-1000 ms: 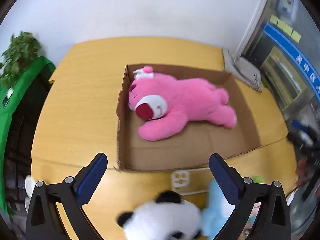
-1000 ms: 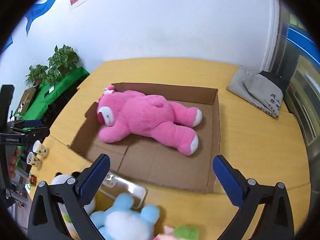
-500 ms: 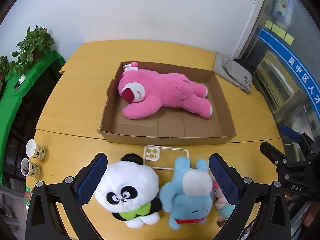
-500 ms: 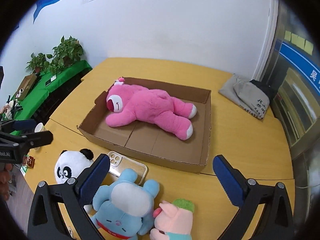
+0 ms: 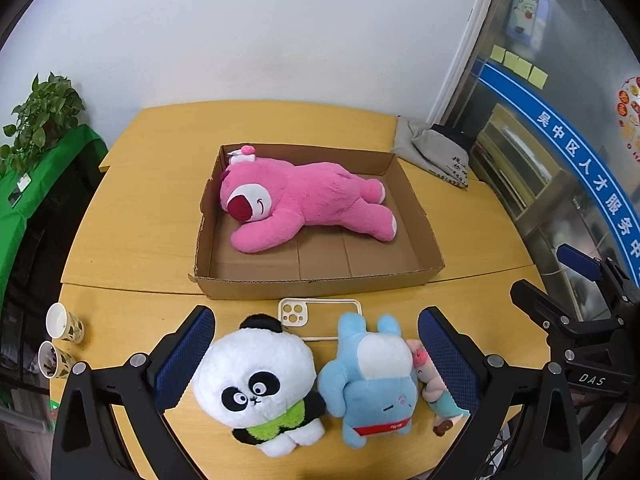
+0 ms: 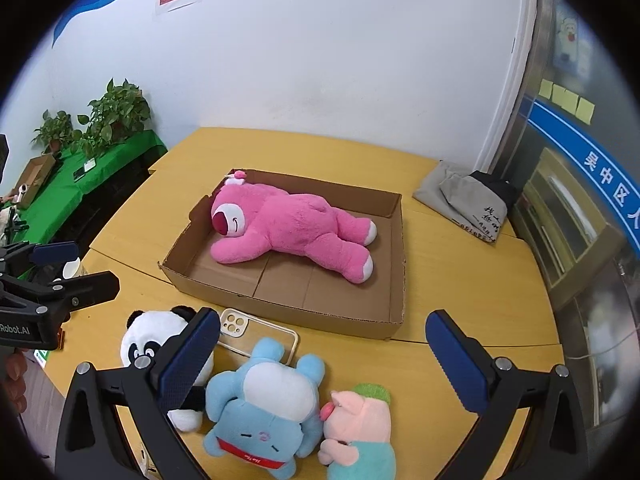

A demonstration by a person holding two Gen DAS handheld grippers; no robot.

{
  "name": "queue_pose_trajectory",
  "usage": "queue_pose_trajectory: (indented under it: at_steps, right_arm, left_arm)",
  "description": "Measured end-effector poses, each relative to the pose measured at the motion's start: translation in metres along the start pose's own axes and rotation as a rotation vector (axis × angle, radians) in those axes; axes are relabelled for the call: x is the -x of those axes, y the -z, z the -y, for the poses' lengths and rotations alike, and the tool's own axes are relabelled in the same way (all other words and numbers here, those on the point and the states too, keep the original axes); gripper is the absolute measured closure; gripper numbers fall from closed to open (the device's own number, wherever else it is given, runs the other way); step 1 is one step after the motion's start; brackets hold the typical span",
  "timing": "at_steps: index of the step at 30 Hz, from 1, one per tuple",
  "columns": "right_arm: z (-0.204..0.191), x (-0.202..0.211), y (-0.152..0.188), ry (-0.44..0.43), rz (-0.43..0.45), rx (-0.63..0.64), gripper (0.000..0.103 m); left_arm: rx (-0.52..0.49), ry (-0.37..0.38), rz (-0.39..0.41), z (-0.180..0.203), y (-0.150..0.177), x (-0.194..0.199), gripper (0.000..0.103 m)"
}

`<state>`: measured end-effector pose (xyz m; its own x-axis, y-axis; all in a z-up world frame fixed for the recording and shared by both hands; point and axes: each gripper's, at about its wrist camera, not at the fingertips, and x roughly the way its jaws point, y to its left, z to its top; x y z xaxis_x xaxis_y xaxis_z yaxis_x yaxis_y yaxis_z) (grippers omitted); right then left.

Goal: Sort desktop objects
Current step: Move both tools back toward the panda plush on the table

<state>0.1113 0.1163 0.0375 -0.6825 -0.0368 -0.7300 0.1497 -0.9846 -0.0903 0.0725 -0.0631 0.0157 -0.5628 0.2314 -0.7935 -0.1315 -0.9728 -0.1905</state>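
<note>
Left wrist view: the left tongs (image 5: 316, 360) hang with fingers spread wide and empty above the table's (image 5: 132, 216) near edge, over a row of plush toys: a panda (image 5: 260, 384), a blue plush (image 5: 372, 376) and a small pink pig (image 6: 360, 420), packed side by side. A phone case (image 5: 316, 316) lies just behind them. In the cardboard box (image 5: 424, 236) at mid-table lies the pink bear (image 5: 304, 204). The right tongs (image 6: 324, 360) are likewise spread apart, holding nothing.
</note>
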Motion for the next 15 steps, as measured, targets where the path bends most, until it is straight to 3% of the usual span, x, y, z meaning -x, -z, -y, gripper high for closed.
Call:
queue_pose_trajectory:
  at_steps: [15]
  right_arm:
    - [-0.049,0.016,0.003,0.069,-0.008,-0.007,0.0]
  left_arm:
    - [-0.022,0.081,0.0,-0.037,0.005,0.007,0.0]
